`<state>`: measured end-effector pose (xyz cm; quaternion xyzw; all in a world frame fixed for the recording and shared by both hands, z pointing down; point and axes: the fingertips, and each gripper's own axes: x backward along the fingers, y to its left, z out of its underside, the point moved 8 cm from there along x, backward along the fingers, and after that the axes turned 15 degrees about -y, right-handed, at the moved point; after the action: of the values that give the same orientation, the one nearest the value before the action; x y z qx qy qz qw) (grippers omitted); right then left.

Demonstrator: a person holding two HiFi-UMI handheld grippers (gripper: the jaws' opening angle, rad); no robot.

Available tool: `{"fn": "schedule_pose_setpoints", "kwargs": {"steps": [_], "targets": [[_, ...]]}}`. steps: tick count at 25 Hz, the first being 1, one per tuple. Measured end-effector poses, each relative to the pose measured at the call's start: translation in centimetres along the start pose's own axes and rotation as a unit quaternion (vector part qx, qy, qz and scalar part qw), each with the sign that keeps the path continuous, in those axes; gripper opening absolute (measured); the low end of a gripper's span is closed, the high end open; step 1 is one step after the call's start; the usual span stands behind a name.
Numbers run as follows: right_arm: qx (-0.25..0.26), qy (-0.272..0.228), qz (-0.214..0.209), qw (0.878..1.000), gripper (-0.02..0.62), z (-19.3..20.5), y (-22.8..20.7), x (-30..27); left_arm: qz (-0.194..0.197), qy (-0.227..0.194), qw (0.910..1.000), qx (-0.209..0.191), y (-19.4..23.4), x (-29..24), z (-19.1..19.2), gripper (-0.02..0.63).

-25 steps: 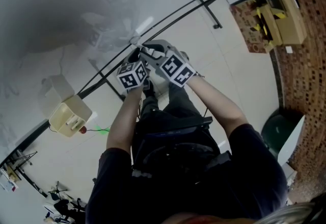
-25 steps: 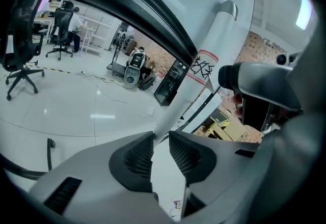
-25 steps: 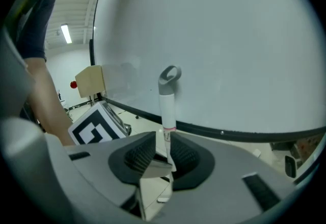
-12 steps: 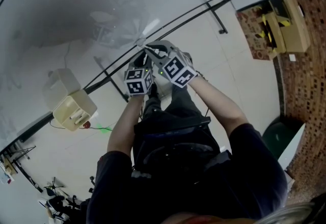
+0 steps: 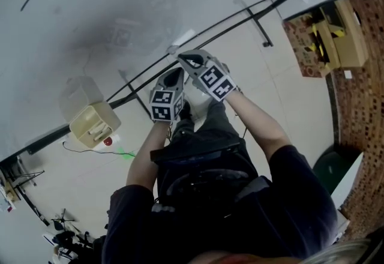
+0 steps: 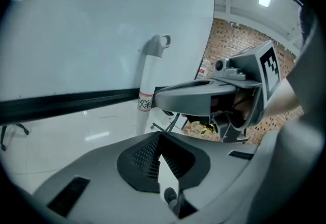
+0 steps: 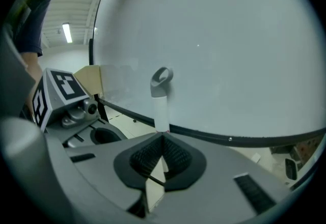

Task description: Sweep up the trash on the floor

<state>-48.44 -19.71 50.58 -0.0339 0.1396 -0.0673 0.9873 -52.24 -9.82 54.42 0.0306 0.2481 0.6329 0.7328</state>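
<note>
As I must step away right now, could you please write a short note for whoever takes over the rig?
Left gripper: jaws have just closed on the white handle, below the right gripper.
Right gripper: jaws have just closed on the same handle, nearer its grey loop end.
Done: handle gripped with both.
Left: all the sweeping; no trash shows in these views.

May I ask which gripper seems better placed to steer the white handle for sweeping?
Right. The right gripper, jaws just closed, pinches the white handle at its label, under the grey cap. The left gripper, also just closed, sits lower, the handle passing left of its tips, seemingly ungripped.
</note>
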Motion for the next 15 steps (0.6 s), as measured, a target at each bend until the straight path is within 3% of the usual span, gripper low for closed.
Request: {"fn": "schedule_pose_setpoints", "kwargs": {"steps": [7, 15], "targets": [[-0.038, -0.01, 0.013, 0.999, 0.011, 0.5, 0.4, -0.2, -0.021, -0.006, 0.9992, -0.034, 0.5, 1.7, -1.4, 0.0], [-0.026, -0.027, 0.018, 0.999, 0.011, -1.6, 0.1, 0.0, -0.022, -0.033, 0.998, -0.048, 0.9, 1.9, -3.1, 0.0]]}}
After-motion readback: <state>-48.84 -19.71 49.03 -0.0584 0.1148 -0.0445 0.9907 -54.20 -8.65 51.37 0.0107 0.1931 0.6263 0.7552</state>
